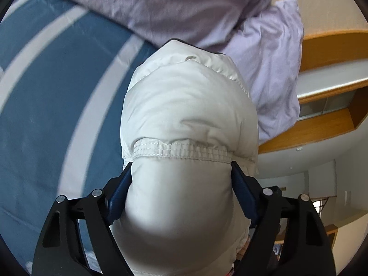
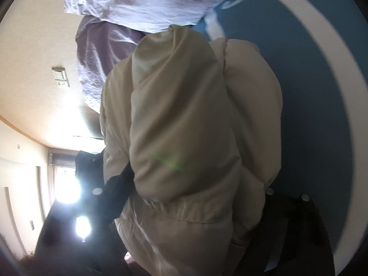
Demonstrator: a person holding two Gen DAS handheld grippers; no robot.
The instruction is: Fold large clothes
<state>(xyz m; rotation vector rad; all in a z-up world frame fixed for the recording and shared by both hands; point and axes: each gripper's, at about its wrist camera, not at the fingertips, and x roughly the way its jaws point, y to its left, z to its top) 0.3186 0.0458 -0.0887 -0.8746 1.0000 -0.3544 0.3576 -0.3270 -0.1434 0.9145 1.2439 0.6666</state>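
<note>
A white puffy down jacket (image 1: 186,105) fills the middle of the left wrist view. My left gripper (image 1: 181,168) is shut on the jacket at its elastic-trimmed edge (image 1: 181,153), with blue pads (image 1: 119,195) pressed against both sides of the padded cloth. In the right wrist view the same jacket (image 2: 184,119) looks beige in dim light and hangs bunched in front of the camera. My right gripper (image 2: 195,184) is shut on the jacket, whose folds hide most of the fingers. Both views are tilted, with the jacket lifted above the bed.
A blue bedsheet with wide white stripes (image 1: 46,96) (image 2: 310,92) lies under the jacket. A crumpled lilac quilt and pillow (image 1: 271,64) (image 2: 138,2) lie at the bed's head. A wooden shelf and wall (image 1: 333,73) stand beside the bed. A bright window (image 2: 69,191) glares.
</note>
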